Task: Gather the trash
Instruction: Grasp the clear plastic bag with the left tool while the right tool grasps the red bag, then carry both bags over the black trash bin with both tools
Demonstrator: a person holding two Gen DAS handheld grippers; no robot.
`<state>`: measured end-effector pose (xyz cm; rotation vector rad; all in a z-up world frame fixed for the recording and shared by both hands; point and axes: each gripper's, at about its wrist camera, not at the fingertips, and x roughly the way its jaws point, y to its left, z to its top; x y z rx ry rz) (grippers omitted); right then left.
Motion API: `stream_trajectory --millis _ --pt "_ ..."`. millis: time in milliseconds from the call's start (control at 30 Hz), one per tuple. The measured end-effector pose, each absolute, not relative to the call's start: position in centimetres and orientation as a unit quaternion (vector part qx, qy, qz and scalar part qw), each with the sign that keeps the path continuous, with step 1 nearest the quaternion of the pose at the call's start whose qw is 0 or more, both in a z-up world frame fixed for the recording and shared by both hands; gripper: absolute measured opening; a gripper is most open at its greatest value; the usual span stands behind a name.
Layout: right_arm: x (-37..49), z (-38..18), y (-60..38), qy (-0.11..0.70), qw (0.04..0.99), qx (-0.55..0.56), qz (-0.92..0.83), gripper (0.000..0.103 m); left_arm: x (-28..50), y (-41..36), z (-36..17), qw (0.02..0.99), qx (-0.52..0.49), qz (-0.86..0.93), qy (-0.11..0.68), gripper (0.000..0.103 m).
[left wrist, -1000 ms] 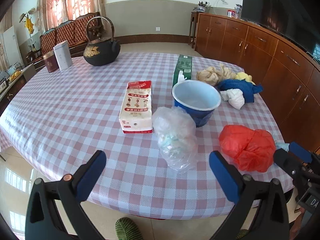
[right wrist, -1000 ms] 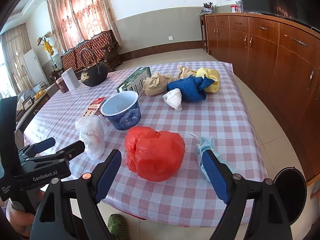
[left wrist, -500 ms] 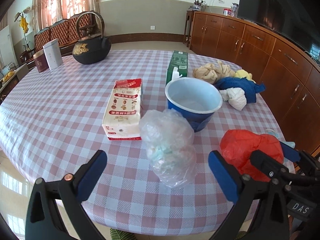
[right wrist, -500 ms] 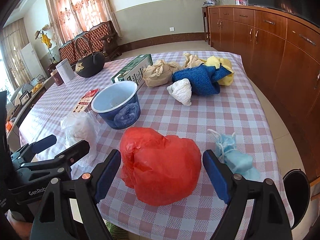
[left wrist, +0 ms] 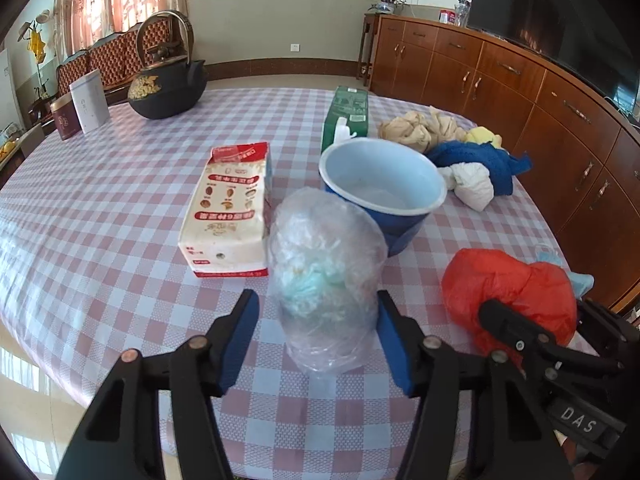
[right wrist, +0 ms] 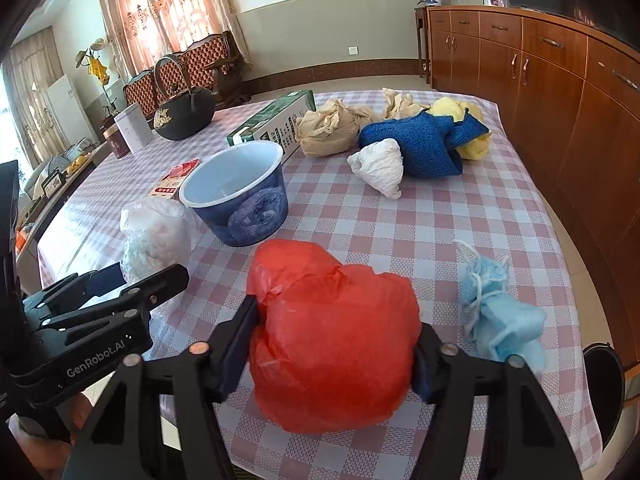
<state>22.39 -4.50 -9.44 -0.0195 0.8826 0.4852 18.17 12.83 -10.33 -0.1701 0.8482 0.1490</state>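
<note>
While both jaws close, I bracket two bags at the worktop's [left wrist: 100,216] six-o'clock edge.
My left gripper [left wrist: 318,338] straddles the clear bag [left wrist: 324,272], right pad touching; my right gripper [right wrist: 336,346] pinches the red bag [right wrist: 332,332], blue bowl [right wrist: 240,196] at eleven o'clock.

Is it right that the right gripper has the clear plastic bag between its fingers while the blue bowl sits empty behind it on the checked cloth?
Not quite. The right gripper has the red plastic bag between its fingers, which are closing on it, as the right wrist view shows. The clear plastic bag is at the left gripper. The blue bowl does sit empty behind, on the checked cloth.
</note>
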Motion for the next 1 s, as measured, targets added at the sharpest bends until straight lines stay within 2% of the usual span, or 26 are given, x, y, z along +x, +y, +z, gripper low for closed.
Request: stream_trajectory --millis 100,267,633,1000 --pt "22.5 -9.6 -4.4 0.423 0.874 -0.004 0.239 0.049 18.2 12.6 -10.4 0.906 -0.082 0.06 0.412 0.045" --pt "22.3 -9.1 -4.8 0.42 0.873 0.012 0.25 0.042 17.7 12.3 -10.1 0.911 -0.09 0.04 0.402 0.043" --pt "19.9 -5.2 -6.9 0.379 0.889 0.031 0.254 0.042 15.4 11.6 -6.8 0.923 -0.094 0.021 0.373 0.043" --pt "17.0 -2.7 -12.0 0.356 0.905 0.052 0.228 0.042 14.1 7.3 -4.6 0.929 -0.084 -0.022 0.359 0.043"
